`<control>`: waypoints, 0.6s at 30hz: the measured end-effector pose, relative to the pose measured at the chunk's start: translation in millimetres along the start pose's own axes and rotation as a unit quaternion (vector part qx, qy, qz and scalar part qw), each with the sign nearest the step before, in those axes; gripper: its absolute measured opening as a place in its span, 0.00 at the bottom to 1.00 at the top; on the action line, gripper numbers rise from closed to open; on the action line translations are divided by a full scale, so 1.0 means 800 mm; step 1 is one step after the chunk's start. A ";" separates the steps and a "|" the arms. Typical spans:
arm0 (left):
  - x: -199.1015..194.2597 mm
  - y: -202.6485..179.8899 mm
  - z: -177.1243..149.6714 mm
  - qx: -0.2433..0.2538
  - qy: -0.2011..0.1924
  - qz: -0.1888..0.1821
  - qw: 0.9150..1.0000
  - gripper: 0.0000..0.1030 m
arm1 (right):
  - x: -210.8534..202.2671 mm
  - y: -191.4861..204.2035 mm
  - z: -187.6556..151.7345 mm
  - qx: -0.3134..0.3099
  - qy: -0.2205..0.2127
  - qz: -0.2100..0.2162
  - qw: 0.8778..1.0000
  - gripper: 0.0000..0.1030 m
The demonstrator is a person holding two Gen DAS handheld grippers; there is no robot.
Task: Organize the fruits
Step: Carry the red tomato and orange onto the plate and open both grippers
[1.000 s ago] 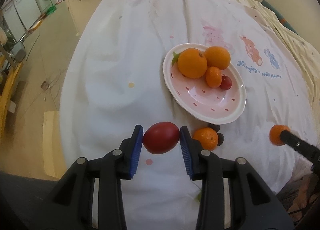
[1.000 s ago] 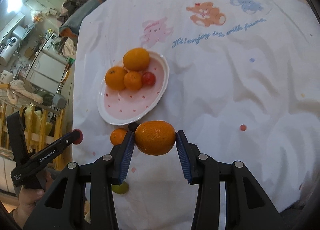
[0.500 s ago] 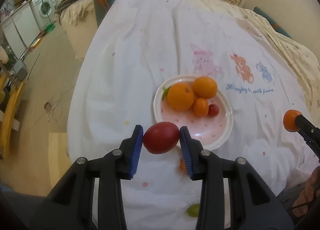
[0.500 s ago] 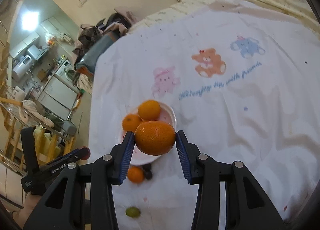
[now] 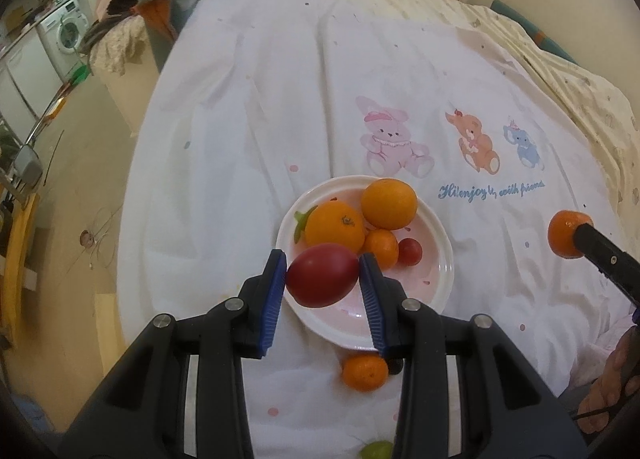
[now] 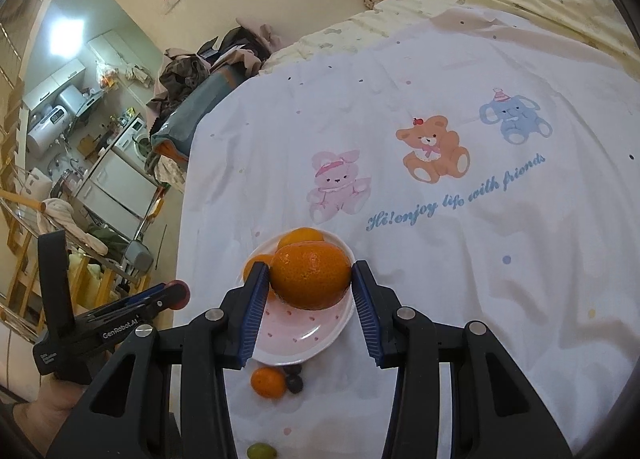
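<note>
Four fruits [image 5: 388, 203] in pink plate [image 5: 442, 279]

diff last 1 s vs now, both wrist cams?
Both grippers rose away from the bedsheet; the pink plate now looks smaller and lower in view. Left gripper stays clamped on the red fruit, right gripper on the orange. Plate fruit unmoved.
</note>
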State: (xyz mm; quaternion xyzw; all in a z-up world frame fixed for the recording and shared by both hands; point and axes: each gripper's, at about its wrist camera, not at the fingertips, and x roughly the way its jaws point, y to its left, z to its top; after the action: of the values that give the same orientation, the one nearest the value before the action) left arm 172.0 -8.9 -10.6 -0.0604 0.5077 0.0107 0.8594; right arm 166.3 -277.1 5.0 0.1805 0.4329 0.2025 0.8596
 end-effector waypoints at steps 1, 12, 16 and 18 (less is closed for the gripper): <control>0.005 -0.001 0.003 0.002 0.003 0.000 1.000 0.32 | 0.003 -0.001 0.003 -0.001 0.001 -0.001 1.000 0.43; 0.054 -0.010 0.018 0.013 0.026 -0.007 1.000 0.32 | 0.054 -0.005 0.026 -0.023 0.031 -0.011 0.999 0.44; 0.072 -0.005 0.016 0.002 0.031 -0.017 0.999 0.32 | 0.075 -0.005 0.030 -0.029 0.046 -0.009 0.998 0.44; 0.080 -0.007 0.014 0.006 0.035 -0.016 0.999 0.32 | 0.087 -0.005 0.032 -0.033 0.055 -0.009 0.998 0.43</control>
State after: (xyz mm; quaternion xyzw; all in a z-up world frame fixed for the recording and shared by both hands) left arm 213.3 -15.8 -60.9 -0.0636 0.5362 -0.0086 0.8416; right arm 225.5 -249.0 -29.4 0.1365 0.4745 0.2185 0.8417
